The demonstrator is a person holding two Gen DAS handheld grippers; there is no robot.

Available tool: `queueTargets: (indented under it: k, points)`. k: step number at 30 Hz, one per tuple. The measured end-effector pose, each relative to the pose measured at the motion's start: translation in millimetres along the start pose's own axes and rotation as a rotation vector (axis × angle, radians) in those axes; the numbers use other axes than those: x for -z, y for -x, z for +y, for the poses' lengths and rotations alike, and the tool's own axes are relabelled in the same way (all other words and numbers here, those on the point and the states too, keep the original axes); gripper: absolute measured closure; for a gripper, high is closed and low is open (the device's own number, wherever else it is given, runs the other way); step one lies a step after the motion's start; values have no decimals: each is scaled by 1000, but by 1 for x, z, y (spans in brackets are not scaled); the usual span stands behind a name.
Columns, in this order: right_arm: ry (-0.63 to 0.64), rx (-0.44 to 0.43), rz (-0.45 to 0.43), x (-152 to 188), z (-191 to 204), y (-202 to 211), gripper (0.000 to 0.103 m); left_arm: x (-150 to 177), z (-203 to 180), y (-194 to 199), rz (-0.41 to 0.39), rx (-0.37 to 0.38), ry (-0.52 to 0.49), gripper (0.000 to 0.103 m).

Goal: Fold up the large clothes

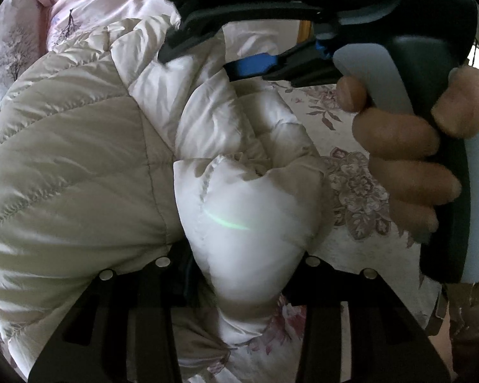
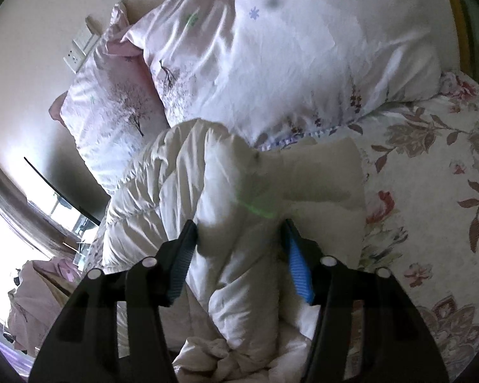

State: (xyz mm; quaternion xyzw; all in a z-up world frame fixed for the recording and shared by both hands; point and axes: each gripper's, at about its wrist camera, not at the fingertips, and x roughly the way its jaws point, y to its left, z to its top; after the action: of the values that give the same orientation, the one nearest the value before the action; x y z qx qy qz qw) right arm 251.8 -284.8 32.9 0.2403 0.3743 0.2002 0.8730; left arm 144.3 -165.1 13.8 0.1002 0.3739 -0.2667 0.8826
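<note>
Left wrist view: we see the puffy white jacket (image 1: pixel 79 166) on the floral bedsheet (image 1: pixel 351 198); its bulging fold hides our left gripper (image 1: pixel 246 274) fingertips, which pinch it. Rightward, the right gripper (image 1: pixel 207 54) clamps another fold, edges blurred.

**Cream quilting on a floral bed**

The jacket (image 1: pixel 73 146) is cream to pale beige, shiny, quilted in diagonal stitched panels; its bunched sleeve (image 1: pixel 239 210) looks whiter and carries a thin green streak of light. The bedsheet (image 2: pixel 431 191) is off-white with large dusty-pink and mauve flowers and brownish leaves. The duvet (image 2: pixel 287 57) is pale pink with small green and blue flowers and a row of purple sprigs along its edge. The pillow (image 2: pixel 111 102) is pink, printed with dark-trunked blossom trees. Both tongs are black with blue pads (image 2: pixel 298 271); the right tongs' handle (image 1: pixel 383 73) is black and grey.
</note>
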Motion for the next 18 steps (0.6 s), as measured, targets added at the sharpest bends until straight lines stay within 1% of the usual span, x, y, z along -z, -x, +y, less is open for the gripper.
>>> queueTargets:
  k: [1,3,5,8,9,10,11,13,15,16,18]
  points:
    - [10,-1,4,1,2,-2,82,0,0,0,0,-1,-3,61]
    - [38,26,-13,2,7,-4,89,5,0,5,-8,-3,-14,61]
    - [35,37,-22,1,6,-6,92,6,-2,13,-11,12,-26,61]
    - [12,40,-27,-2,-3,-10,92,7,0,42,-29,70,-32,61]
    - [5,44,-28,-2,-6,-11,92,6,4,55,-44,91,-33,59]
    - [-1,45,-30,-3,-9,-12,92,6,6,63,-57,101,-32,54]
    - [-8,43,-30,-3,-13,-13,92,5,14,79,-95,105,-27,52]
    - [-17,41,-31,-3,-17,-15,92,3,31,102,-162,78,-7,47]
    - [-22,41,-33,-2,-21,-17,92,-4,63,120,-234,19,51,45]
    - [-25,41,-34,-2,-22,-17,92,-10,79,123,-254,-17,91,45]
    - [-33,40,-36,-1,-25,-18,92,-18,105,122,-267,-58,165,45]
